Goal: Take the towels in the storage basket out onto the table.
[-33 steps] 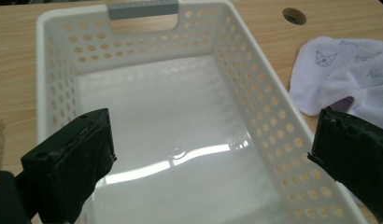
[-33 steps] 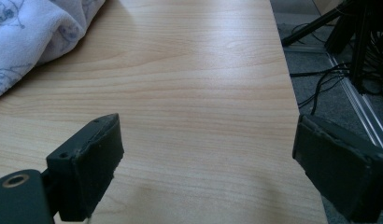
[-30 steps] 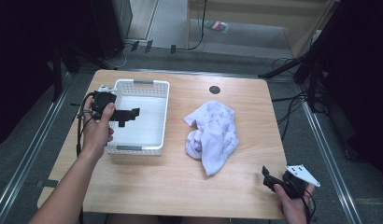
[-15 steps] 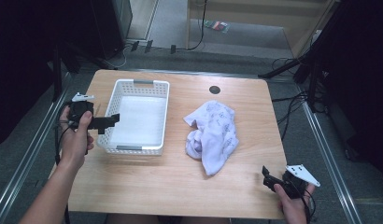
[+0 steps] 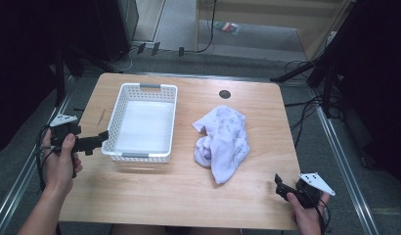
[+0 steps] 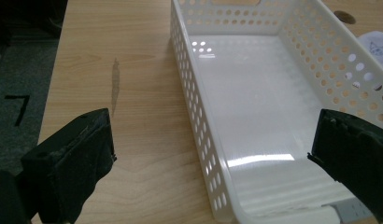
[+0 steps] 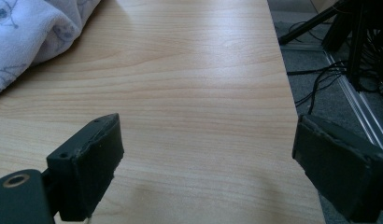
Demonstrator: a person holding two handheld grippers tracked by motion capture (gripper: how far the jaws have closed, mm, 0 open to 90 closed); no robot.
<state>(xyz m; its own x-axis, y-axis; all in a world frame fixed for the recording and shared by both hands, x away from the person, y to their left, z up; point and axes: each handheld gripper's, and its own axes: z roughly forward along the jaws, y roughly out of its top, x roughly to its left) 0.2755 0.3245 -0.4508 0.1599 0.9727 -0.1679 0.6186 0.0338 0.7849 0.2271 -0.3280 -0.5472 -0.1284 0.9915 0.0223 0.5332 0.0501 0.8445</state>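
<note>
On the wooden table (image 5: 189, 196) lies a crumpled white printed cloth (image 5: 223, 142) — both grippers' jaws apart, empty.

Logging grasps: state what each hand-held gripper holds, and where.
Nothing. The left hand-held gripper straddles the basket wall, open; the right hand-held gripper is open over bare table.

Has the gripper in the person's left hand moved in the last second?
Yes. The left gripper has drawn back from above the white basket to its near left corner, toward the person and the table's left edge.
</note>
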